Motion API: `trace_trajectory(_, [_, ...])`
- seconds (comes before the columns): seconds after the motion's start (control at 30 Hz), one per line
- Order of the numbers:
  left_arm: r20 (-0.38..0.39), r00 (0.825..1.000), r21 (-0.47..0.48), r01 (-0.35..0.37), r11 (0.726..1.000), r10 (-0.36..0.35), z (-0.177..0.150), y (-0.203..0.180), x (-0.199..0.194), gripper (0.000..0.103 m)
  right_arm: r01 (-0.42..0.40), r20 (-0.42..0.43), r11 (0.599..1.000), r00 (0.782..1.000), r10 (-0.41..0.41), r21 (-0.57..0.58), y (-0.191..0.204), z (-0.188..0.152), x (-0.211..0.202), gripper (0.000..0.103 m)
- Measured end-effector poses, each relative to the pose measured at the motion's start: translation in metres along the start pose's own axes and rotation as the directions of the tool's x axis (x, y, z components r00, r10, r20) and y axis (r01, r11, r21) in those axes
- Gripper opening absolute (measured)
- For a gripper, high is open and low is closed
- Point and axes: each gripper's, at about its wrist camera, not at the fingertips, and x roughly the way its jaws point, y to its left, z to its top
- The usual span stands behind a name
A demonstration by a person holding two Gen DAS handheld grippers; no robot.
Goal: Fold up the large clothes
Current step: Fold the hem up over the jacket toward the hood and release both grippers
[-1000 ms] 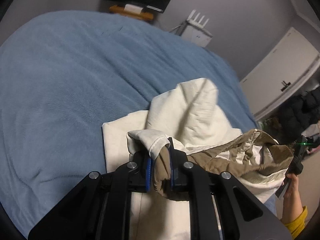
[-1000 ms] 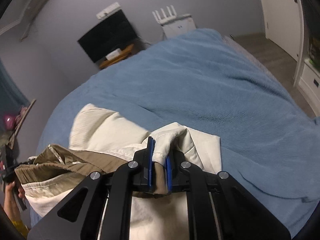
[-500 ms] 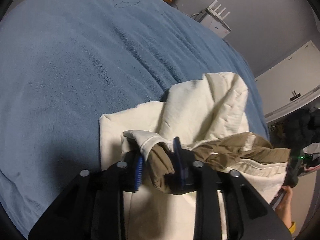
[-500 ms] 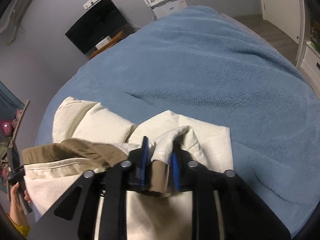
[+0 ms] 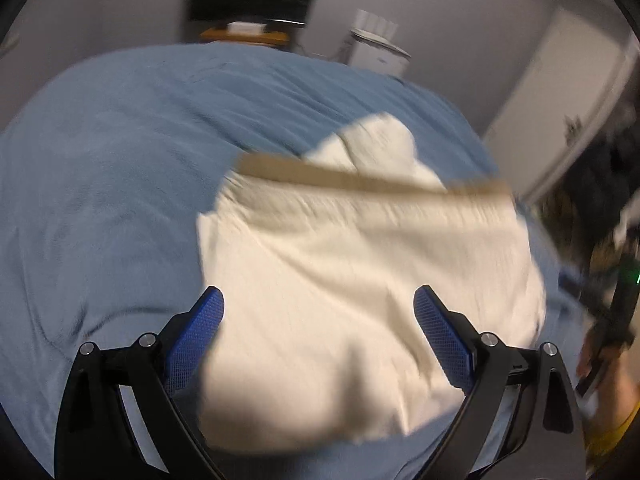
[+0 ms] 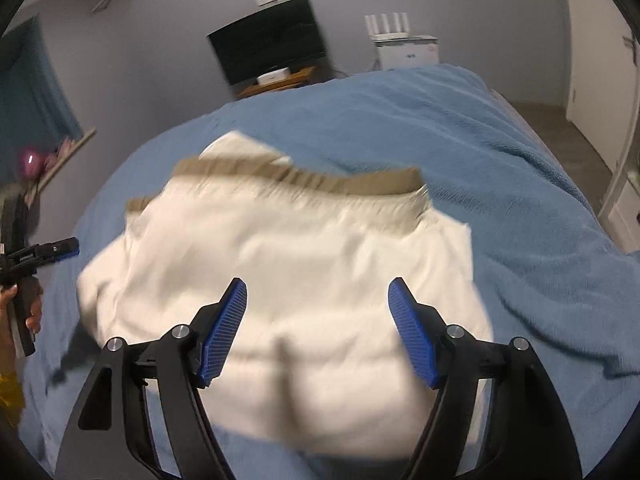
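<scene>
- Left gripper (image 5: 318,320): jaws spread wide, nothing between the blue pads (image 5: 194,336).
- Right gripper (image 6: 318,322): also released, pads (image 6: 224,330) well apart and bare.
- Garment (image 5: 360,280): cream with a tan band (image 5: 360,178) along its 12 o'clock edge, lying on the blue blanket (image 5: 100,180) just ahead of both grippers.
- Motion blur is heavy; the fold looks roughly rectangular, but the edges can't be confirmed.
- TV (image 6: 272,40) at 12 o'clock against the wall; white door (image 6: 592,60) at 2 o'clock.
</scene>
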Motion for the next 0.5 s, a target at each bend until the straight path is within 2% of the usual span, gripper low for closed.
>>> trace_trajectory(0.1, [-0.013, 1.0, 0.126, 0.017, 0.992, -0.015, -0.04, -0.041, 0.0, 0.092, 0.007, -0.006, 0.999, 1.0, -0.007, -0.036, 0.016, -0.023, -0.006, 0.075])
trace_trajectory(0.27, [-0.031, 0.999, 0.256, 0.045, 0.966, -0.039, -0.084, -0.087, 0.012, 0.092, 0.005, -0.048, 0.992, 0.999, -0.011, -0.125, 0.044, -0.063, -0.004, 0.075])
trace_trajectory(0.37, [-0.058, 0.998, 0.3, 0.008, 0.954, 0.01, -0.091, -0.099, 0.033, 0.092, 0.014, -0.094, 0.982, 0.995, -0.032, -0.19, 0.058, -0.079, 0.011, 0.075])
trace_trajectory(0.5, [-0.073, 0.995, 0.273, -0.043, 0.961, 0.065, -0.08, -0.097, 0.061, 0.091, 0.067, -0.093, 0.975, 0.992, -0.088, -0.211, 0.059, -0.078, 0.037, 0.075])
